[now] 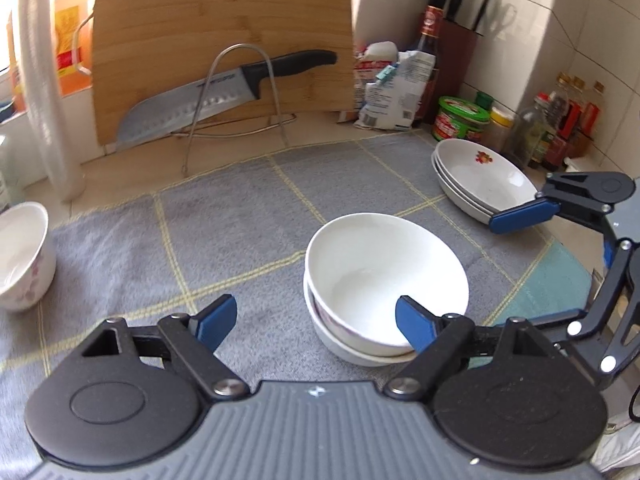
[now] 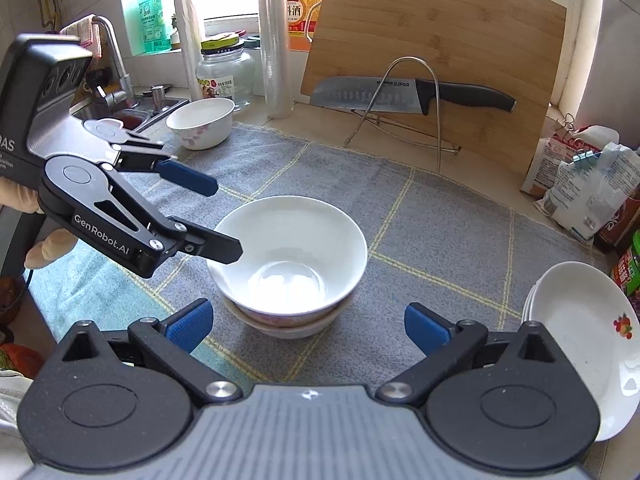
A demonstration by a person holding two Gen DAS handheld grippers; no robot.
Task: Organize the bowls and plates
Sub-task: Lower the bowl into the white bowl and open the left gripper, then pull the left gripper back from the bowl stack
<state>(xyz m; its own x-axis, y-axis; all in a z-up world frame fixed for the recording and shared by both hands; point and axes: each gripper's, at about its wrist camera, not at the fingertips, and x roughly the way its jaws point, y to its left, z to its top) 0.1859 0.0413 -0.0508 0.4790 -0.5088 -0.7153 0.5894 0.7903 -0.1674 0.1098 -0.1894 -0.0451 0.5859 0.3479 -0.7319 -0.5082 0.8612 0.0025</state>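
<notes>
Two white bowls sit nested as a stack (image 1: 384,280) (image 2: 290,256) in the middle of a grey checked mat (image 1: 224,224) (image 2: 440,240). My left gripper (image 1: 316,322) (image 2: 224,220) is open and empty; one finger hangs over the stack's rim, the other stands outside it. My right gripper (image 2: 308,324) is open and empty, just short of the stack; one of its fingers (image 1: 524,218) shows in the left wrist view. A stack of white plates (image 1: 480,180) (image 2: 588,344) with a fruit print lies on the right. A flowered bowl (image 1: 22,256) (image 2: 202,122) stands apart on the left.
A bamboo cutting board (image 1: 224,48) (image 2: 432,60) leans at the back with a large knife (image 1: 224,94) (image 2: 408,94) on a wire rack. Bags, jars and bottles (image 1: 464,116) crowd the back right corner. A sink and tap (image 2: 116,92) are at the left.
</notes>
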